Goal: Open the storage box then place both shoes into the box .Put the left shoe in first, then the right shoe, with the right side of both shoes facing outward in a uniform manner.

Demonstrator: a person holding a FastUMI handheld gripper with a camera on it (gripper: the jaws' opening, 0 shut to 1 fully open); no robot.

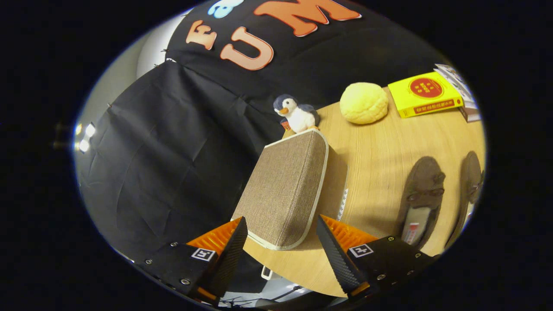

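Woven-fabric storage box, rounded corners with pale piping, stands closed on the wooden table between the spread, empty fingers of the gripper, while both dark suede-like shoes lie beside it, so opening and loading remain undone.

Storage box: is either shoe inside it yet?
No. Both brown shoes lie on the wooden table beside the closed fabric storage box, beyond the open gripper.
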